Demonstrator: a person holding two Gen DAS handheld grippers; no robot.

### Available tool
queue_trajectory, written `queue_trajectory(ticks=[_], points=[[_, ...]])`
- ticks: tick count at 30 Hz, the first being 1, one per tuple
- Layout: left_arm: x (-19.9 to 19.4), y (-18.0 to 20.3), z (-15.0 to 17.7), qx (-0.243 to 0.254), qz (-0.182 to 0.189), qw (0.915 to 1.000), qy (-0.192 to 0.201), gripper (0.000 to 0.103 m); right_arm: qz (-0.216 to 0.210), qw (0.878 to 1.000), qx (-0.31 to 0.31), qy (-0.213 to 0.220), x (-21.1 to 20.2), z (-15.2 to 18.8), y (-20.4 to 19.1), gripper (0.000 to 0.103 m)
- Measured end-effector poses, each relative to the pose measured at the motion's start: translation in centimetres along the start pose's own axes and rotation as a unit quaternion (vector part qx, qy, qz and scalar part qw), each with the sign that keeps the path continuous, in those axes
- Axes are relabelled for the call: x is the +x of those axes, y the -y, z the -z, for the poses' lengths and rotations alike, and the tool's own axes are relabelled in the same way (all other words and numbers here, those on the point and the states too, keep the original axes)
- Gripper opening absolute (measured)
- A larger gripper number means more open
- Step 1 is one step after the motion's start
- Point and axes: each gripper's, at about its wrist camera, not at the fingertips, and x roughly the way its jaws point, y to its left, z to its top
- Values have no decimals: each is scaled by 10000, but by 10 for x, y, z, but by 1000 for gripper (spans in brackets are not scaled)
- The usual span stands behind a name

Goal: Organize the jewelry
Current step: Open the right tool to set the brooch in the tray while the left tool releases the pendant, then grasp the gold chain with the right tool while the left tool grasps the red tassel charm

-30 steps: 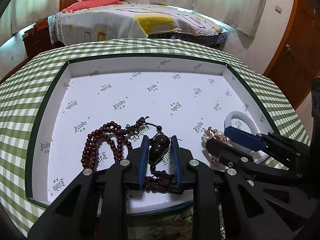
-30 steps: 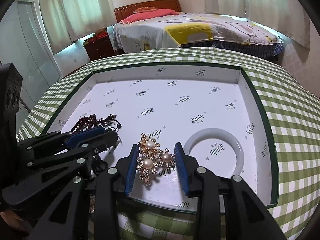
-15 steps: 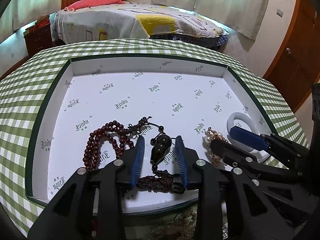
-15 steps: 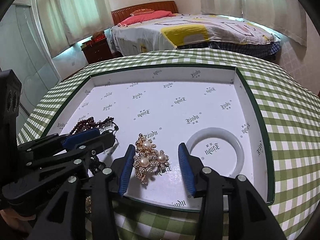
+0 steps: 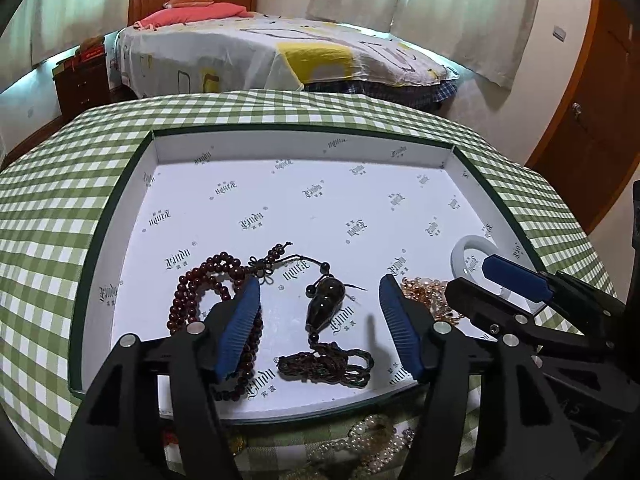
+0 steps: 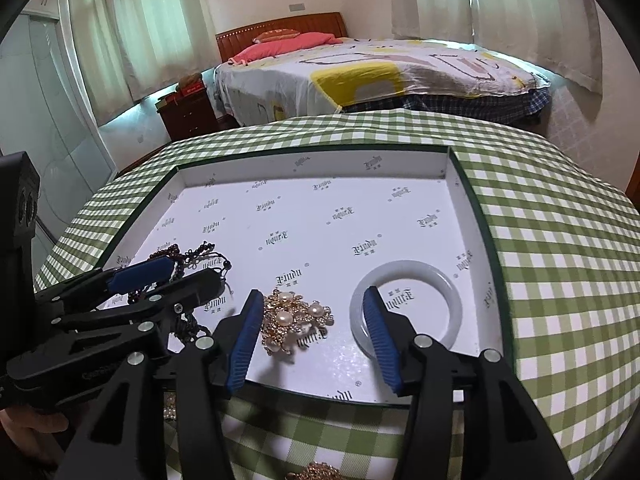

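A: What fills most of the left wrist view?

B: The surface (image 5: 60,184), under a green-and-white checked cloth, runs across the middle of the frame. On it sits a shallow tray (image 5: 300,146) with a dark green rim and a white printed lining. A bed (image 5: 240,56) stands behind, at the top centre.

A: And what lies in the tray?

B: At the lower left of the lining, a dark red bead strand (image 5: 200,288) lies in loops. Just to its right is a dark gourd pendant (image 5: 325,304) with a knotted tassel (image 5: 326,366) below it, near the tray's front wall. At the right edge lies a white bangle (image 5: 460,252), and between bangle and pendant a gold brooch (image 5: 426,290), partly hidden.

A: How does the left tool stand?

B: The left tool (image 5: 320,324) is wide open, holding nothing. The pendant lies between its blue pads (image 5: 240,324) and touches neither; the left pad overlaps the bead strand in the picture.

A: And the right one?

B: In the right wrist view the right tool (image 6: 312,340) is also spread open and empty. The gold brooch (image 6: 294,320), set with pearls, lies between its pads near the left one; the white bangle (image 6: 406,304) sits just right, its near rim behind the right pad.

A: Anything outside the tray?

B: A pile of pearl beads (image 5: 360,446) rests on the cloth at the bottom centre of the left view.
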Motion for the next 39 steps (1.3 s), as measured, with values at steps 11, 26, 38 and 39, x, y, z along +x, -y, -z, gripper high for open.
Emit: queue_trajectory(ticks=[11,26,38,39], points=[[-30,13,3,255,-151,9991,317,69,107,9998,-20,186,-22,3,1,52],[-83,8,28,198,-328,9971,658,69,224,9988,-80,427,-66,19,-6,52],[-119,-20,81,-37,-699,9959,574,69,297,9988,-35,384,-90,52,-5,52],[-120,-21,84,-51,-715,9959,554,69,299,9989,-34,362,-90,55,-5,52]])
